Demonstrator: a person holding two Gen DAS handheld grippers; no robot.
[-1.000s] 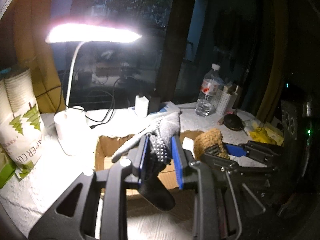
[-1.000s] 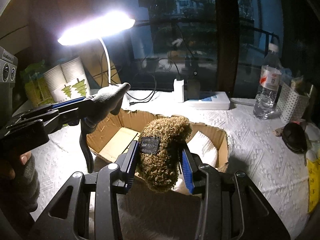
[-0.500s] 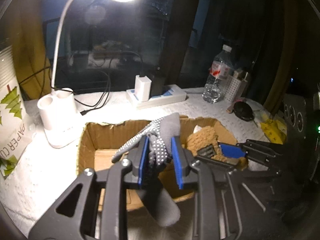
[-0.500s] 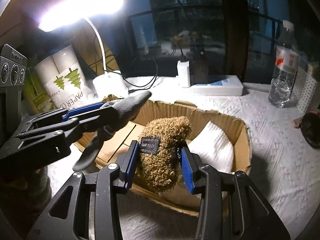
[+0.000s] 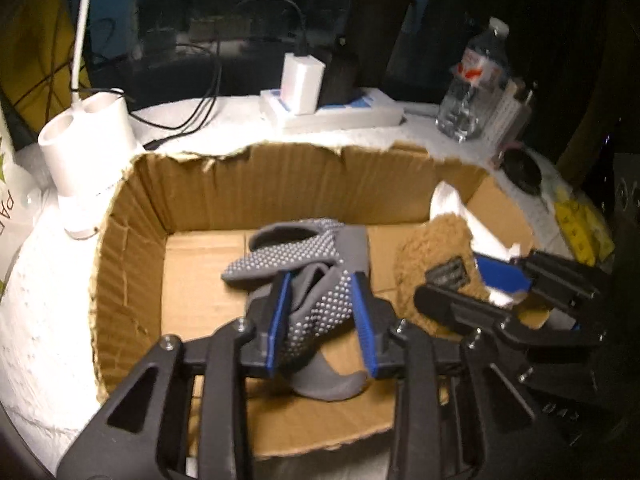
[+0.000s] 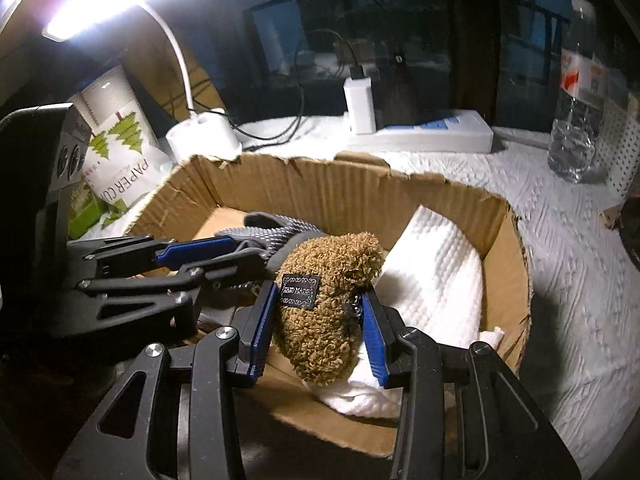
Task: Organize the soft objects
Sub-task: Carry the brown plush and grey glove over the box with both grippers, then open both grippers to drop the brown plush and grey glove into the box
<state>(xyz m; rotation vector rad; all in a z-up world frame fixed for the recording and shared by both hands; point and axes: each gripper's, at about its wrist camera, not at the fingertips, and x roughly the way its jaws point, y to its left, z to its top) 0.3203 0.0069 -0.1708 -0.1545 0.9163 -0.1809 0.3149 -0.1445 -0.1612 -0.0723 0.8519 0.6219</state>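
One cardboard box (image 5: 132, 216) sits on the white-covered table (image 6: 568, 248), with one grey dotted glove (image 5: 308, 276), one brown fuzzy piece (image 6: 328, 308) and one white cloth (image 6: 436, 280) inside. The left gripper (image 5: 320, 312) tilts down into the box; its jaws have just been opening, the glove between them, sagging onto the floor. The right gripper (image 6: 320, 328), angled down beside it, pinches the brown piece above the cloth.
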